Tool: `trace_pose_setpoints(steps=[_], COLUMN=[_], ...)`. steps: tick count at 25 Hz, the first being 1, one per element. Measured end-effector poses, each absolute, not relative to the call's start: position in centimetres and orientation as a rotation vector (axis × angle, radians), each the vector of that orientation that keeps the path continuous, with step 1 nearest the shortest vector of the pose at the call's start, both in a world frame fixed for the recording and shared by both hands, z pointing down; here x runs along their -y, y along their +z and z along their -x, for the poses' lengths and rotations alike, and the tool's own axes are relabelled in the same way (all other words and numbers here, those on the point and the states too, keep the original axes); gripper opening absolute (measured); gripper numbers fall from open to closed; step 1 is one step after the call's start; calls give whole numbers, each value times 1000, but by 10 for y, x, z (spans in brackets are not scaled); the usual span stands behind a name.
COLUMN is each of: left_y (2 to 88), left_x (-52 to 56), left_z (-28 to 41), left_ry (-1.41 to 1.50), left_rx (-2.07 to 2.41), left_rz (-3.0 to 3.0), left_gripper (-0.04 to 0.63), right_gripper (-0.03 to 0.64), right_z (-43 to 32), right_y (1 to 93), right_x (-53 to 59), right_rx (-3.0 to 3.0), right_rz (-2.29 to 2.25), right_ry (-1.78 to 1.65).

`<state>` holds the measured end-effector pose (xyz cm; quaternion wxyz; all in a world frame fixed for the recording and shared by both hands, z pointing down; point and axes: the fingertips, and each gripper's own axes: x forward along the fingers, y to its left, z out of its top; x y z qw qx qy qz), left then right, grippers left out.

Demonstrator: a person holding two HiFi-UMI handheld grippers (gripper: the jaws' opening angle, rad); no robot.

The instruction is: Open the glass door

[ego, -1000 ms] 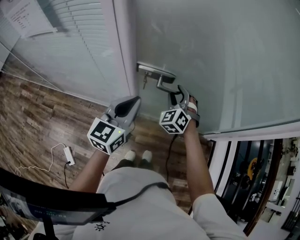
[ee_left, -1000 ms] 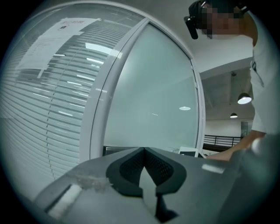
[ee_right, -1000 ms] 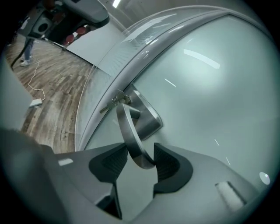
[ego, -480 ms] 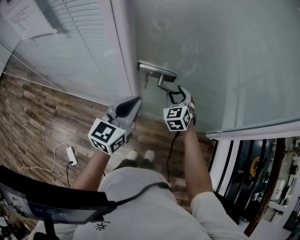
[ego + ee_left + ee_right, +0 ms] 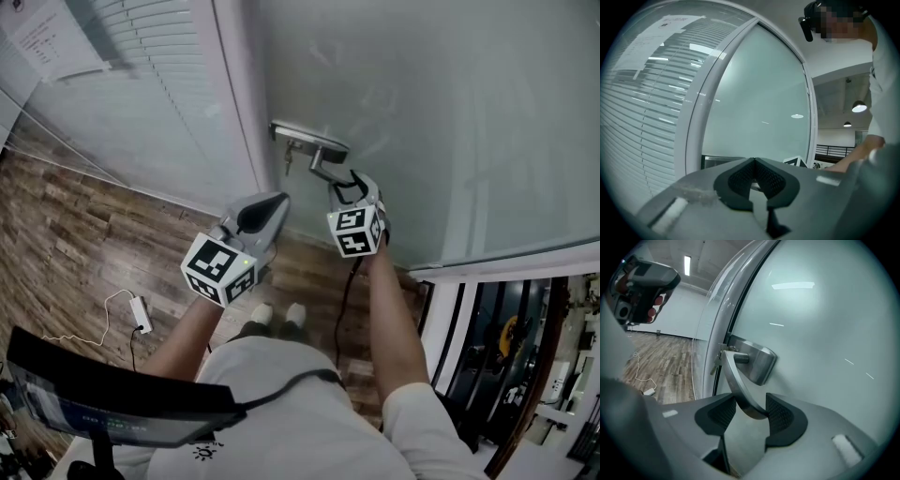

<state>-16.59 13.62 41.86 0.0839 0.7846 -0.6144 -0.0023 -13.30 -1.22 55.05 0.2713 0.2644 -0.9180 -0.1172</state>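
Observation:
The frosted glass door (image 5: 450,112) carries a metal lever handle (image 5: 323,169) on a lock plate (image 5: 305,141), with a key (image 5: 288,167) hanging below it. My right gripper (image 5: 342,189) is shut on the lever's free end. In the right gripper view the handle (image 5: 740,380) slants down between the two pads of the right gripper (image 5: 750,405). My left gripper (image 5: 275,201) hovers left of the handle, near the door frame, touching nothing. In the left gripper view the left gripper (image 5: 754,161) has its pads together and empty, facing the glass (image 5: 759,93).
A white door frame (image 5: 239,103) separates the door from a window with blinds (image 5: 159,84) and a paper sheet (image 5: 47,37). A white cable and adapter (image 5: 139,312) lie on the wood floor (image 5: 75,234). The person's feet stand close to the door.
My right gripper has rolled on the handle, and the lever now slants further down. The left gripper has stayed almost in place.

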Motion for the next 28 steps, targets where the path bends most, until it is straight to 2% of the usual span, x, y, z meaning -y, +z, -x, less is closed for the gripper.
trace_pose_setpoints(steps=[28], left_y=[427], left_x=[-90], left_z=[175], left_ry=[-17], left_rx=[1916], left_rz=[-2268], left_gripper=[3], right_gripper=[141], right_z=[145], right_y=[546], right_x=[75], right_rx=[2350], right_rz=[-587], right_ry=[-488])
